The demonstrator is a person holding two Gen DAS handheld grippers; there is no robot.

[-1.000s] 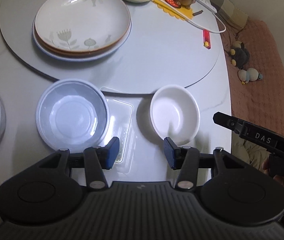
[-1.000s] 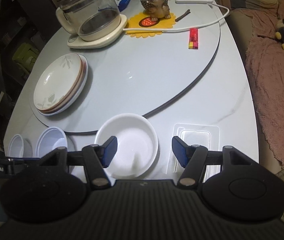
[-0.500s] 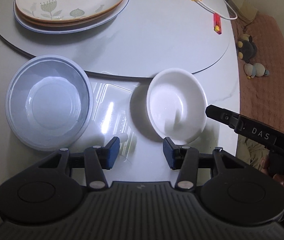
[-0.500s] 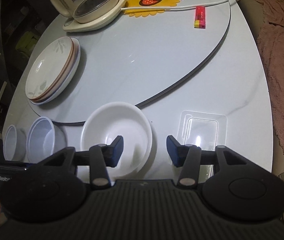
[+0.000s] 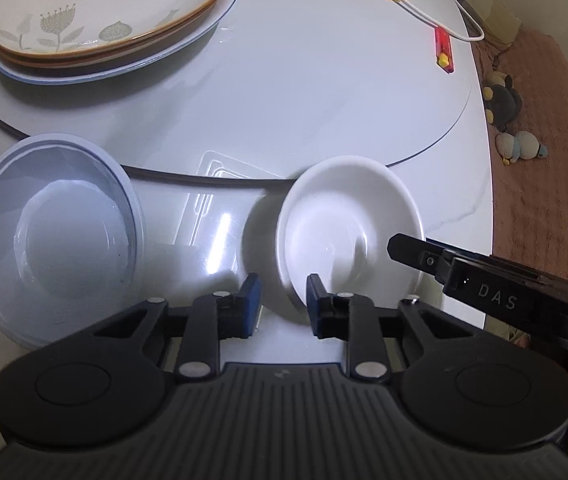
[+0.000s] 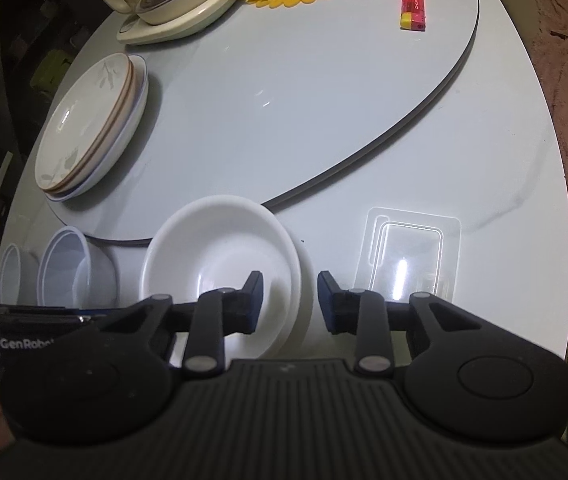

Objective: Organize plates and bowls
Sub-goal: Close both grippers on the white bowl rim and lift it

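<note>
My left gripper [image 5: 280, 300] and right gripper [image 6: 290, 300] both stand parted astride the rim of one white bowl [image 6: 220, 256] at the table's near edge. Two bluish bowls [image 6: 72, 270] sit beside it; three plates [image 6: 92, 128] are stacked on the turntable [image 6: 284, 100].

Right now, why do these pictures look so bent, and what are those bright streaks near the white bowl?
Left wrist view: the fisheye lens curves the table edge; a lamp glares off the clear plastic tray; the white bowl has a blurred near rim and throws a shadow to its left. Right wrist view: the same tray glints, and the left border falls dark.
</note>
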